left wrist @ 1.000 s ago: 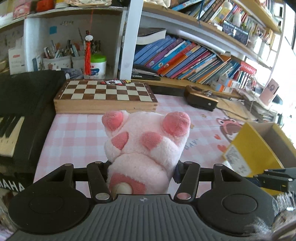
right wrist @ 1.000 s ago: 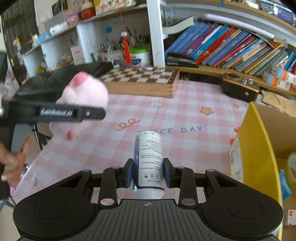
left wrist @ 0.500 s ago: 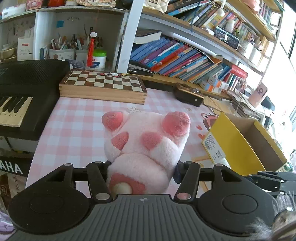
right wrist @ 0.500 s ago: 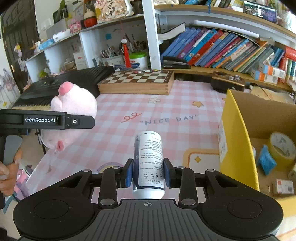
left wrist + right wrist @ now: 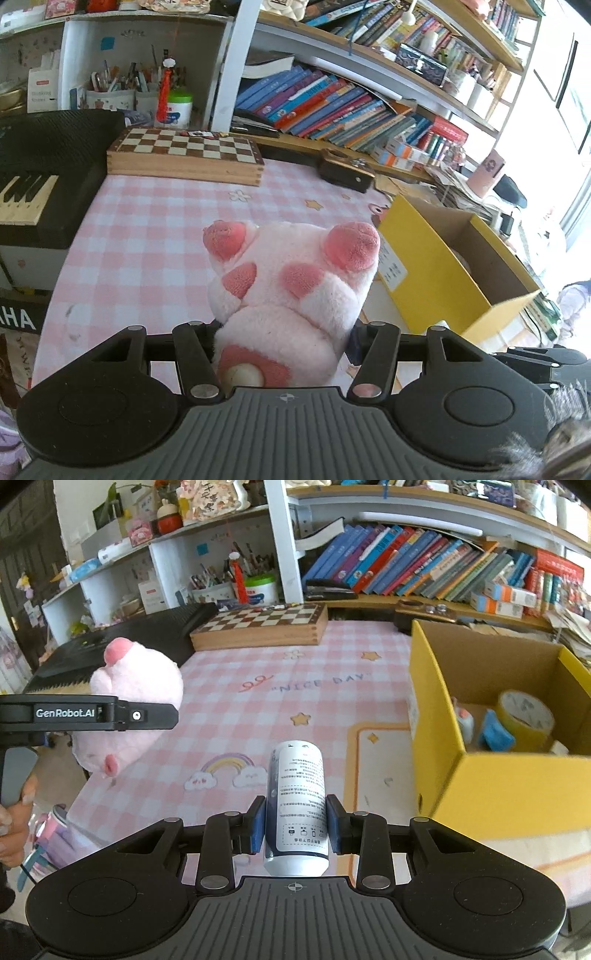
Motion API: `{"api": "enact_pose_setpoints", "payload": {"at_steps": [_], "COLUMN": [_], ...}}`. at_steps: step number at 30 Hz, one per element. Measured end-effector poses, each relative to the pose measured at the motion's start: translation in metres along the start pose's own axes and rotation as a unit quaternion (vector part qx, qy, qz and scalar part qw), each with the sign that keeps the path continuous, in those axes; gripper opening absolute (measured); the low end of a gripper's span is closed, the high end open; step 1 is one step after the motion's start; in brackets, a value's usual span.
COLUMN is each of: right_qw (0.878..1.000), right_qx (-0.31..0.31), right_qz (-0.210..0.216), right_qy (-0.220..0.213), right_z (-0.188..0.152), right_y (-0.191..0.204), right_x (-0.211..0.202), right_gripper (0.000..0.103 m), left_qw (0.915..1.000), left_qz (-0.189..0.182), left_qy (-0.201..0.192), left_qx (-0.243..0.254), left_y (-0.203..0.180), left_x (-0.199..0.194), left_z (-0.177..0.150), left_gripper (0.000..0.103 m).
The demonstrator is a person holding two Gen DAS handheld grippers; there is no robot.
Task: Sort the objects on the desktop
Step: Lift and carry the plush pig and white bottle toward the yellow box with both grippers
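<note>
Both cameras sit just behind their own fingers and look forward and down along them at the pink checked tabletop (image 5: 317, 701), with the bookshelves (image 5: 332, 103) beyond. The left wrist view rides on the left gripper (image 5: 282, 332), whose load fills the near centre; the yellow box (image 5: 436, 273) lies ahead to its right. The right wrist view rides on the right gripper (image 5: 295, 825), with that box close on its right and the left gripper out to its left. Both views share the chessboard (image 5: 264, 626), the keyboard (image 5: 40, 162) and the box.
</note>
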State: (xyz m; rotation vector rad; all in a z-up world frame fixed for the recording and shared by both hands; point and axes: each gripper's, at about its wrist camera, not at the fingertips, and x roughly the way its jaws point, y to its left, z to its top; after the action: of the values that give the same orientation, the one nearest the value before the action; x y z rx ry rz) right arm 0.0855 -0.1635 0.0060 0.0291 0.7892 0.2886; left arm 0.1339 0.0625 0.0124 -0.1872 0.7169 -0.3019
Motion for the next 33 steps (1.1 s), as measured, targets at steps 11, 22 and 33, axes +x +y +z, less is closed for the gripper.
{"api": "enact_pose_setpoints", "payload": {"at_steps": [11,22,33], "right_qw": [1.000,0.999,0.996], "right_qx": [0.024,0.044,0.070], "right_qz": [-0.018,-0.030,-0.051], "right_qy": [0.000,-0.008,-0.010], "right_z": [-0.027,-0.045,-0.063], "right_y": [0.000,0.002,-0.002], "right_x": [-0.029,-0.052,-0.071], "right_gripper": [0.033,0.033,0.033], "left_qw": [0.9993,0.9975,0.9938], "left_qz": [-0.032,-0.059,-0.087], "left_qy": [0.010,0.022,0.034], "left_qx": [0.017,0.032,0.059], "left_y": [-0.022,-0.042,-0.062], "left_x": [-0.018,-0.031,-0.038], "left_z": [-0.022,-0.043,-0.056], "left_gripper": [0.054,0.054,0.054]}}
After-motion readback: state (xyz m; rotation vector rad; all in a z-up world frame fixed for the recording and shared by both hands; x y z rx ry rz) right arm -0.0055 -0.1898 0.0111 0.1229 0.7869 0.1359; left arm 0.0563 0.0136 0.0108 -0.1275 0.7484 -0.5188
